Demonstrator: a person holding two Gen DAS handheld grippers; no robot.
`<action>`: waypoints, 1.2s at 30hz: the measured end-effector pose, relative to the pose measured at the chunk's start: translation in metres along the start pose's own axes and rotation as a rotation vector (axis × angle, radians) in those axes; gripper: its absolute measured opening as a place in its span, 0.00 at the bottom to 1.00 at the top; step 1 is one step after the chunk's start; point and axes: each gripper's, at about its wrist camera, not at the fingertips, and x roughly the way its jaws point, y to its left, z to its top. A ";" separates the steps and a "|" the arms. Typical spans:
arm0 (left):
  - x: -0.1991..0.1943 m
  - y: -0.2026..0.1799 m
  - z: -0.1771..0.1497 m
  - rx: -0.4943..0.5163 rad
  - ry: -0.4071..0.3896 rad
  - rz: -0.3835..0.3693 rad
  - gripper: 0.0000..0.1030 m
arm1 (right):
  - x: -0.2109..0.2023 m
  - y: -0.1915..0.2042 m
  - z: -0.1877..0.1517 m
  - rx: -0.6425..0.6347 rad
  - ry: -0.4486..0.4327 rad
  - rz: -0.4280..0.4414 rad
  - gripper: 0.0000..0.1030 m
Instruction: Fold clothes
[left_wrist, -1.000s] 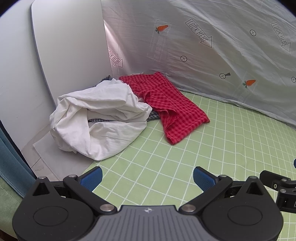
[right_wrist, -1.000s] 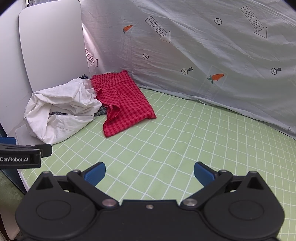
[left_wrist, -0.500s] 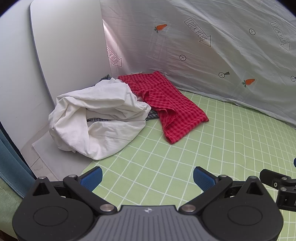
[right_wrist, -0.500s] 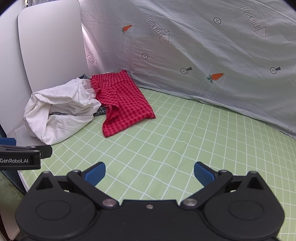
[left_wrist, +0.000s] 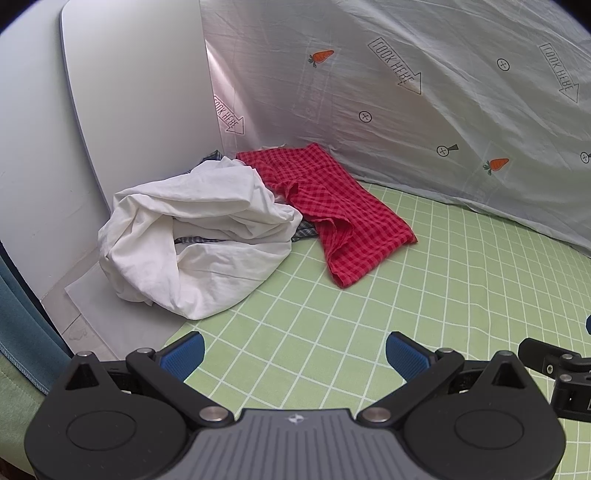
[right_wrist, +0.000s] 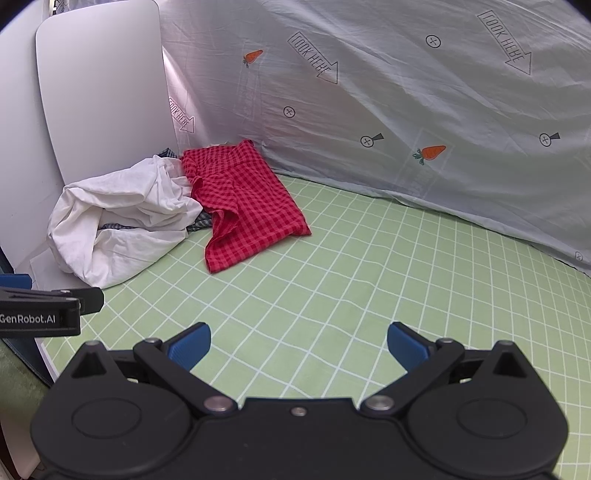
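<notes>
Backdrop: one pale sheet (left_wrist: 424, 122) printed with carrots and arrows is hung behind the work area, with one white board (left_wrist: 136, 88) leaned in the corner.
Surface: one green grid mat (left_wrist: 424, 295) is spread flat, bare across its near half.
Clothes: three garments are counted, heaped in the far left corner — a crumpled white garment (left_wrist: 207, 236), a red checked garment (left_wrist: 340, 210) lying partly flattened beside and touching it, and a grey plaid piece (left_wrist: 304, 230) glimpsed between and under them.
Left gripper (left_wrist: 295, 354): it is held low over the mat, well short of the pile, jaws spread wide with nothing between them.
Right gripper (right_wrist: 299, 343): it is held likewise, jaws spread and empty, the left tool seen at its left edge.
Stage: judged as the approach — no garment is yet taken.
Risk: two layers may be pinched at once, since the garments overlap; the plaid piece could be dragged out with the white one.
Risk: the red cloth's rumpled near edge may be caught mid-fold, so a crooked crease would be set.
</notes>
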 end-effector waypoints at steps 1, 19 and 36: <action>0.000 0.000 0.000 0.000 0.000 0.000 1.00 | 0.000 0.000 0.000 0.000 0.001 0.000 1.00; 0.007 -0.005 0.003 0.011 0.013 -0.004 1.00 | 0.005 -0.005 -0.004 0.011 0.022 -0.004 1.00; 0.070 -0.024 0.021 0.043 0.132 -0.030 1.00 | 0.066 -0.017 -0.005 0.022 0.162 -0.034 1.00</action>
